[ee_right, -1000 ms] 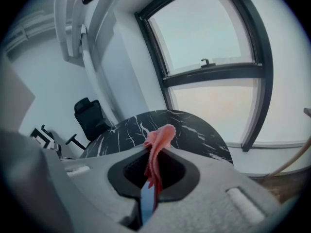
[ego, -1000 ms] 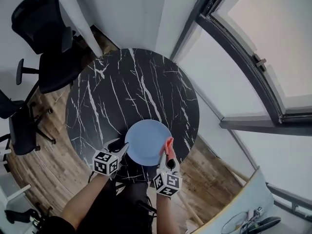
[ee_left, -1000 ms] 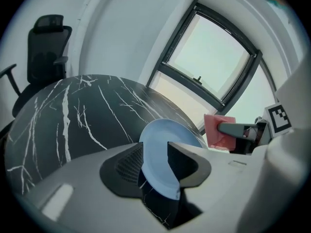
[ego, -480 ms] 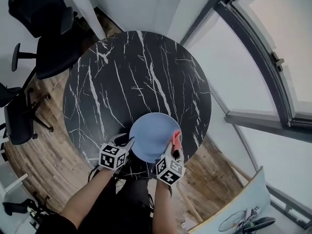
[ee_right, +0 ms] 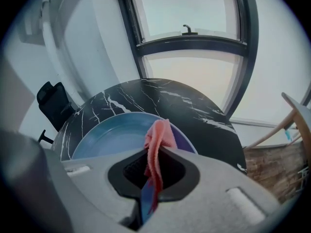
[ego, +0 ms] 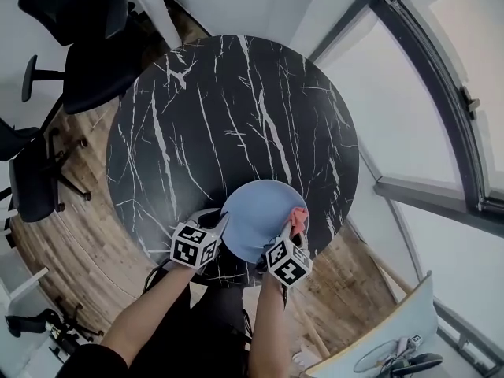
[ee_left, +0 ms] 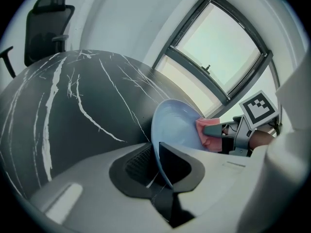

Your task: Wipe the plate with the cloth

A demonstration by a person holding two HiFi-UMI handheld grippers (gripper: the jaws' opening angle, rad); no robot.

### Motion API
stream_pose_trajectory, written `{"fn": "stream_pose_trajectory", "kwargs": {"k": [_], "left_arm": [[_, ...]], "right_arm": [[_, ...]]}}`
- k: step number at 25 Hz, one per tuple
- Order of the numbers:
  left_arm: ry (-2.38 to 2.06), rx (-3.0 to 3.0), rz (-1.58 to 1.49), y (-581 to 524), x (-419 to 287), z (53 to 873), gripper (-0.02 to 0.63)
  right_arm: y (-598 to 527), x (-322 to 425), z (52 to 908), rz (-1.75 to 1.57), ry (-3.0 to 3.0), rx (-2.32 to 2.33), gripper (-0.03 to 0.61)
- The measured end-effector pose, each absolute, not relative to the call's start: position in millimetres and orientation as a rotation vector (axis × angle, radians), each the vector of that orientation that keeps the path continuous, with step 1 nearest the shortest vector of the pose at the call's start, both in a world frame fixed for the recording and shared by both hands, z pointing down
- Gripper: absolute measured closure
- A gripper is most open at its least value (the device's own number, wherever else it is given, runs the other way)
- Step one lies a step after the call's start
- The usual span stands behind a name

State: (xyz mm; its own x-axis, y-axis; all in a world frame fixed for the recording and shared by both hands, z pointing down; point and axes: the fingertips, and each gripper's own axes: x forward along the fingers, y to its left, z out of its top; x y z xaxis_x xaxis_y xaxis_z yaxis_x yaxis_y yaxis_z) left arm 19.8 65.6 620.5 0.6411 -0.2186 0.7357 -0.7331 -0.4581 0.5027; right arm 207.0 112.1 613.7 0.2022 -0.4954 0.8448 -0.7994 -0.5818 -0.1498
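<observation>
No words, numbers, brands or labels can be read anywhere. Only signs: black-and-white square code patterns on the white marker cube of the left gripper [ego: 219, 227] and on the white marker cube of the right gripper [ego: 297, 222]. The right cube's pattern [ee_left: 260, 108] also shows in the left gripper view.

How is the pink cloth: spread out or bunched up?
Bunched: the cloth is a crumpled strip pinched in the right gripper, at the plate's edge.
</observation>
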Motion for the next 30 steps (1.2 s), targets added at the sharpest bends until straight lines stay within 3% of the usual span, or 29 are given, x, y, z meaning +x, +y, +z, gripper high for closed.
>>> {"fn": "stream_pose_trajectory", "kwargs": {"k": [15, 30], "left_arm": [[-0.660, 2.108, 0.829, 69, 24, 621, 0.563], [-0.616, 2.185, 0.893, 72, 22, 622, 0.551]], "right_arm": [[72, 218, 623, 1.288, -1.268, 2.158, 0.569], [15, 151, 625, 1.175, -1.595, 1.848, 0.571]]}}
